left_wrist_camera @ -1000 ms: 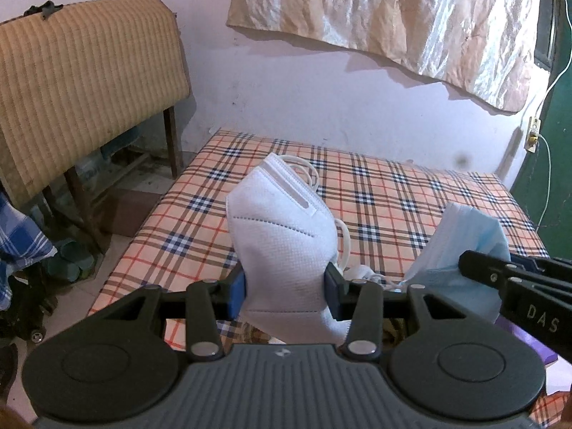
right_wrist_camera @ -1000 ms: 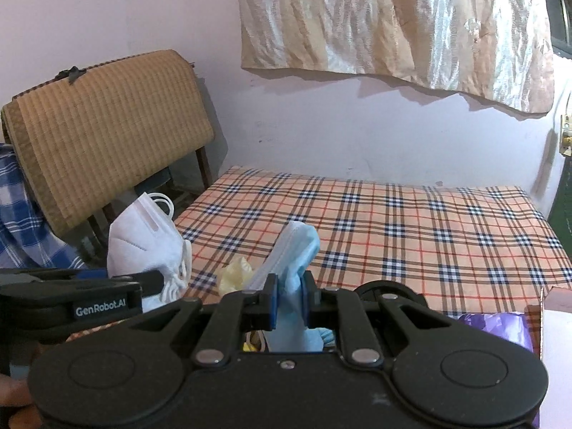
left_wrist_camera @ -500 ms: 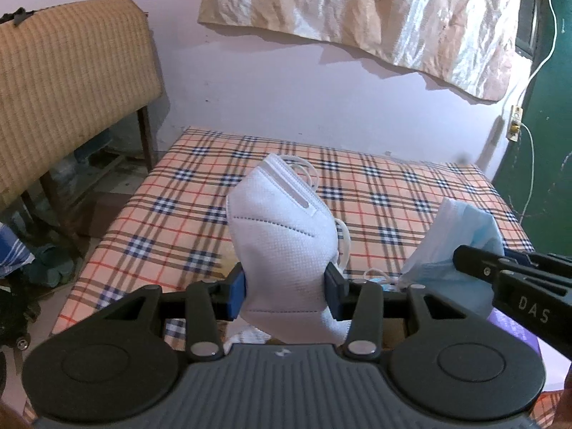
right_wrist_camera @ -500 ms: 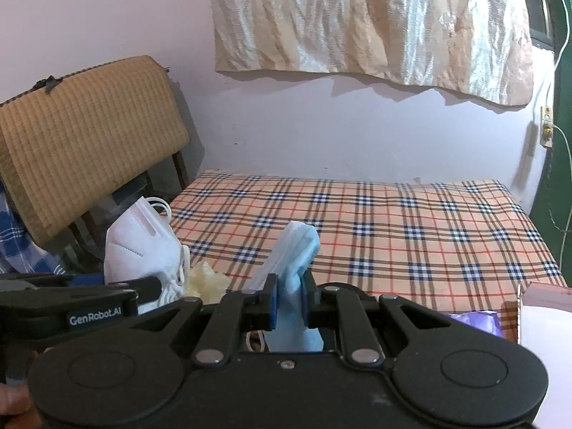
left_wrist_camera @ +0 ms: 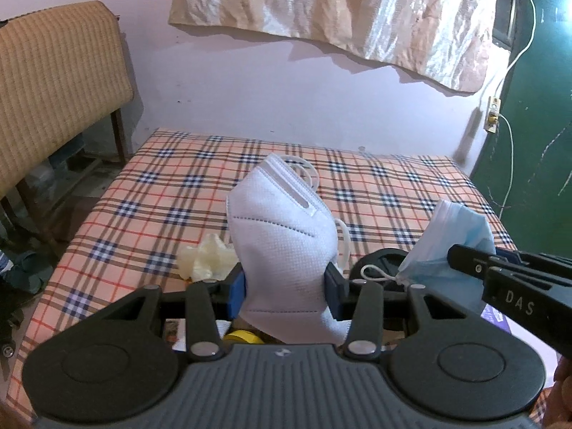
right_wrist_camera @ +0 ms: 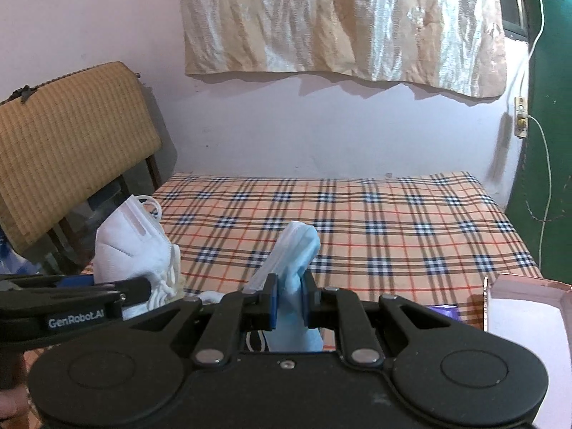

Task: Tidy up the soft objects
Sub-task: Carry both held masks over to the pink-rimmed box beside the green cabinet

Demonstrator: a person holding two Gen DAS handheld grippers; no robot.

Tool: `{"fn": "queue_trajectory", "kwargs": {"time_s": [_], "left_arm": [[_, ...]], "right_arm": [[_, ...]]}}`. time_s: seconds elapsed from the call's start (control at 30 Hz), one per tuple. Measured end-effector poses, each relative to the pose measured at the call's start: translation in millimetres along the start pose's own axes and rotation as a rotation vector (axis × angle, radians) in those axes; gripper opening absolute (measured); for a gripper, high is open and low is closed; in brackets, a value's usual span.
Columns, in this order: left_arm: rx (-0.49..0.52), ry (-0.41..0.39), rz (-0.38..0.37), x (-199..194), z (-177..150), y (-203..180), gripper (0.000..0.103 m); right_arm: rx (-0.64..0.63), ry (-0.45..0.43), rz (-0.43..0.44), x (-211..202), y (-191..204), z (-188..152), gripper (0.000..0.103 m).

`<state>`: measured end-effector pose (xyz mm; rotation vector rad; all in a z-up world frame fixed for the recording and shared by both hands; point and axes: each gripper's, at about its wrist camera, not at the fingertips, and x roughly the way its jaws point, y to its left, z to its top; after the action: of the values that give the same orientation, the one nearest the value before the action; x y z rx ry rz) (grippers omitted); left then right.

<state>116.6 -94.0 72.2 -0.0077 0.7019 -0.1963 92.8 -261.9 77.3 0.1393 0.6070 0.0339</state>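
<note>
Pale walls and a crinkled cloth hanging close off the far side of a bed (right_wrist_camera: 357, 221) covered in an orange plaid sheet. Over its near end, the left hand-held gripper (left_wrist_camera: 286, 286) is clamped on a white folded mask (left_wrist_camera: 282, 239), held upright with its ear loops trailing. Just to its right, the right hand-held gripper (right_wrist_camera: 287, 302) is pinched nearly closed on a bunched blue surgical mask (right_wrist_camera: 293, 268), also off the bed. A crumpled yellowish glove (left_wrist_camera: 205, 257) lies on the sheet below, and a pink box (right_wrist_camera: 525, 307) sits at the right. Both grips look shallow, so I'd worry that a quick swing lets the blue mask slide free, or that a dangling loop catches on the other tool.
</note>
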Motion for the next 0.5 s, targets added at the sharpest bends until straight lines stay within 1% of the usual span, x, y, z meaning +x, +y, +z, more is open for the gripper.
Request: {"fn": "queue_trajectory", "kwargs": {"time_s": [0.5], "left_arm": [[0.05,0.007,-0.062,2.0,-3.7,-38.6,0.046]], "right_arm": [[0.04,-0.007,-0.053,-10.7,-41.1,-3.7,0.016]]}}
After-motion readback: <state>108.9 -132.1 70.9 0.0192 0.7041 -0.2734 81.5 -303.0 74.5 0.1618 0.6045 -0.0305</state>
